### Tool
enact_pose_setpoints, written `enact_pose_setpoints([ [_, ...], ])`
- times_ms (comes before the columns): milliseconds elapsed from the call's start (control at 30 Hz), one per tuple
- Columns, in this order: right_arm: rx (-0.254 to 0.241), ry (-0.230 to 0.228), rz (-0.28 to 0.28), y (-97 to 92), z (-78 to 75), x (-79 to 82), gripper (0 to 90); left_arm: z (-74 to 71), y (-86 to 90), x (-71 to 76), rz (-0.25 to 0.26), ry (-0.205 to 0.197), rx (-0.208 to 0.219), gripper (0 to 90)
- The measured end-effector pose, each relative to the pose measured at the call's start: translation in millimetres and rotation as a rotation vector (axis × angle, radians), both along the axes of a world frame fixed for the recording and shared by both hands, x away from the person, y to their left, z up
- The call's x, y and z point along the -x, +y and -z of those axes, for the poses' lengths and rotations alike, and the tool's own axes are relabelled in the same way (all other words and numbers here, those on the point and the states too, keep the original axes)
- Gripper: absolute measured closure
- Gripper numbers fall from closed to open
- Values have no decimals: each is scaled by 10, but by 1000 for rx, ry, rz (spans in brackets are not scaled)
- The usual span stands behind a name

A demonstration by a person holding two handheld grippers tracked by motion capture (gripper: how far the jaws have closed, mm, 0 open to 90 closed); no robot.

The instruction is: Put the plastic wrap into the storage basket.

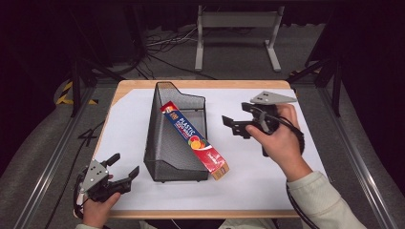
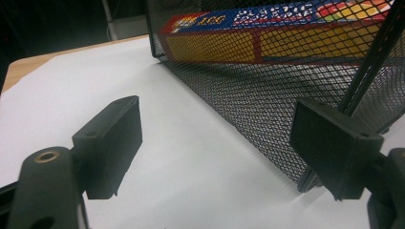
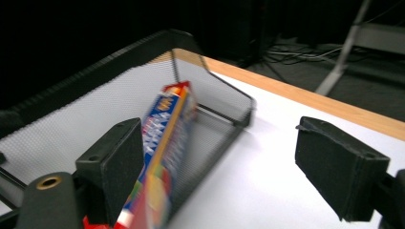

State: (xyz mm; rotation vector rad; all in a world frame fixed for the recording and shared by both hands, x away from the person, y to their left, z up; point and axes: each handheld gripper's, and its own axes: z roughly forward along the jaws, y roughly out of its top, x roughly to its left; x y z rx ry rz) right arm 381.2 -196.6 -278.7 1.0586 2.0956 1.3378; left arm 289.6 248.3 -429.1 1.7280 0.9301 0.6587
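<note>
Where one wrap box [image 1: 197, 140] leans in one mesh basket [image 1: 162, 138]; two grippers, left gripper [image 1: 125, 167], right gripper [image 1: 232, 125], jaws agape, empty

Seen through the black mesh basket [image 2: 267, 90] in the left gripper view, the plastic wrap box [image 2: 282, 28] runs off the frame's top and right edges, its lettering cut. In the right gripper view the box [image 3: 160, 157] blurs toward the bottom edge, print unreadable, partly behind the tool's left jaw.
</note>
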Motion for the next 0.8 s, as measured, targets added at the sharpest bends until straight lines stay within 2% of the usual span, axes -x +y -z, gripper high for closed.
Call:
enact_pose_setpoints([
  [33, 4, -4, 6, -77, 12, 25, 176, 0, -2, -2, -1, -1, -3, 192],
  [67, 4, -4, 6, -77, 12, 25, 176, 0, -2, -2, -1, -1, -3, 192],
  [133, 11, -18, 25, -281, 45, 93, 176, -2, -15, -2, 2, 0, -6, 192],
  [233, 19, -36, 45, -472, 95, 159, 174, -8, -26, 1, 1, -1, -10, 192],
  [367, 67, -60, 67, -688, 205, 231, 174, -8, -28, 0, 0, -2, -10, 192],
  [500, 54, -70, 77, -887, 341, 285, 173, -4, -32, -1, 0, 1, -11, 192],
  [533, 54, -70, 77, -887, 341, 285, 173, -5, -33, 1, 0, 2, -10, 192],
  [700, 42, -74, 75, -1048, 572, 331, 171, -7, -24, 2, 0, 3, -11, 192],
  [800, 33, -68, 77, -1127, 798, 349, 176, -6, -24, 4, -1, 3, -11, 192],
])
